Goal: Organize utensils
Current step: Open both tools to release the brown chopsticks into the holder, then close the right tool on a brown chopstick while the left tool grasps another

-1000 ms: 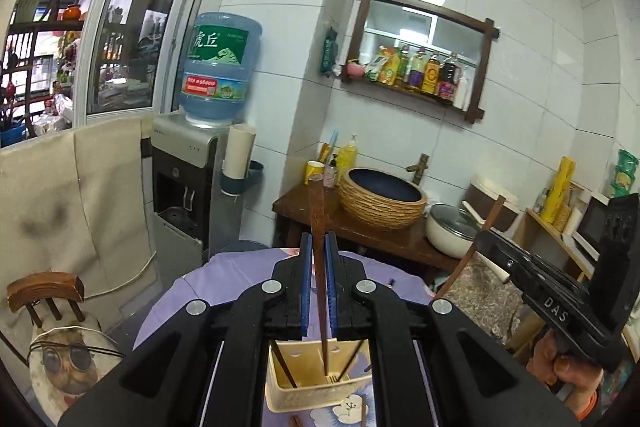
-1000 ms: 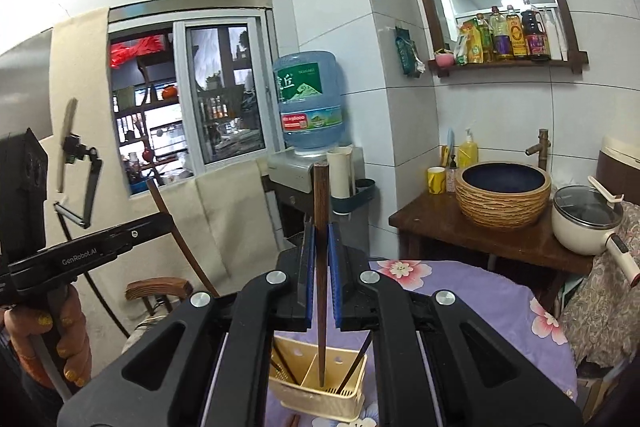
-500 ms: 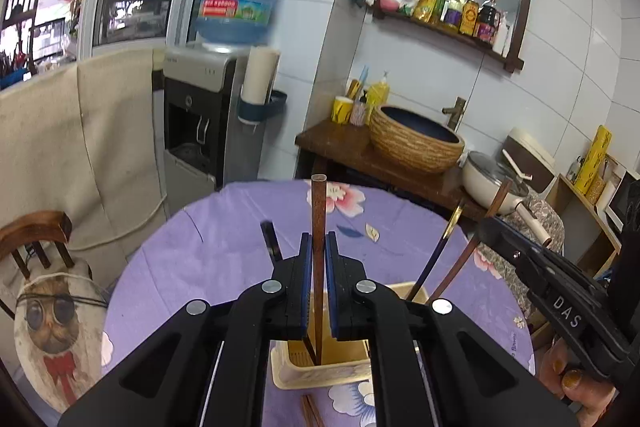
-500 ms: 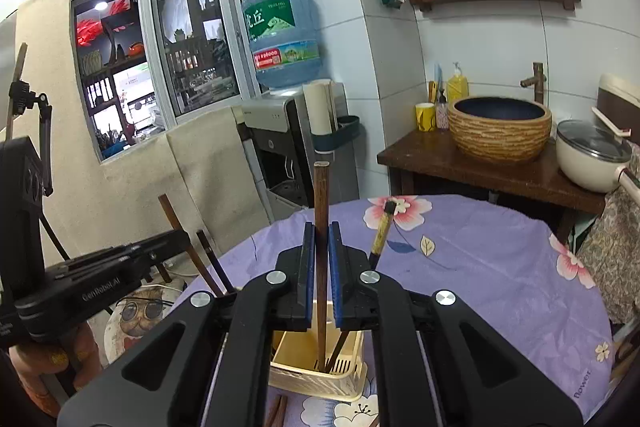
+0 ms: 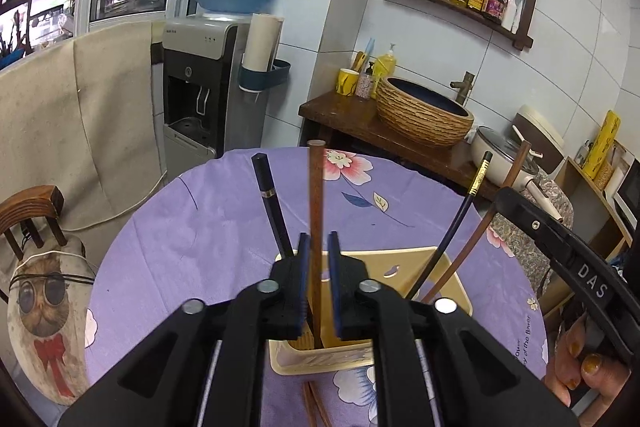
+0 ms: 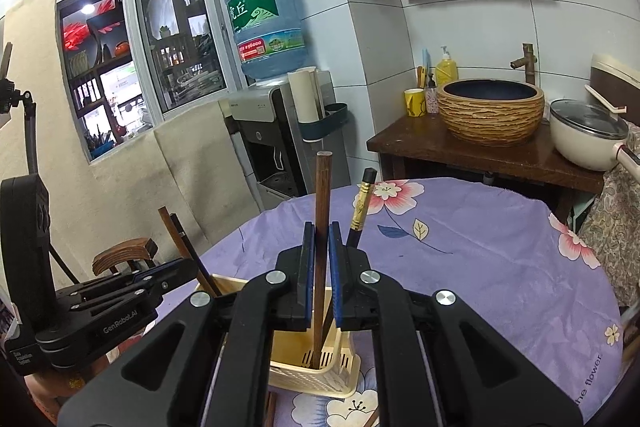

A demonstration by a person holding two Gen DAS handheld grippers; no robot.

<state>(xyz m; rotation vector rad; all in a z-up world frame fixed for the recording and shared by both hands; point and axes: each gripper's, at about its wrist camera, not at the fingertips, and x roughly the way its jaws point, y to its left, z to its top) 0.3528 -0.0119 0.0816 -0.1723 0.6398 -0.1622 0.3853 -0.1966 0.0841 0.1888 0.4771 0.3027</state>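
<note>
Two brown chopsticks are going into the cream holder (image 5: 440, 267) at once, one in each tool. The left tool (image 5: 318, 283) stands over the holder with its jaws slightly parted on either side of a brown chopstick (image 5: 315, 211); there is a visible gap, so it looks released, with the stick's lower end already down inside the holder. In the right wrist view, the right tool (image 6: 320, 275) shows the same thing: its blue pads stand just apart from the second brown chopstick (image 6: 322, 211), whose tip rests on the slotted floor of the holder (image 6: 316, 371). Both sticks stand nearly upright.

Already leaning in the holder are a black chopstick (image 5: 272, 203) toward its far left corner and a black chopstick with a gold band (image 5: 464, 219) toward its right side. Judging by that, most of the sorting is done. Left over: at least a couple of brown sticks (image 5: 316, 403) lie on the purple tablecloth (image 5: 200, 227) just in front of the holder, partly hidden by the tools.
</note>
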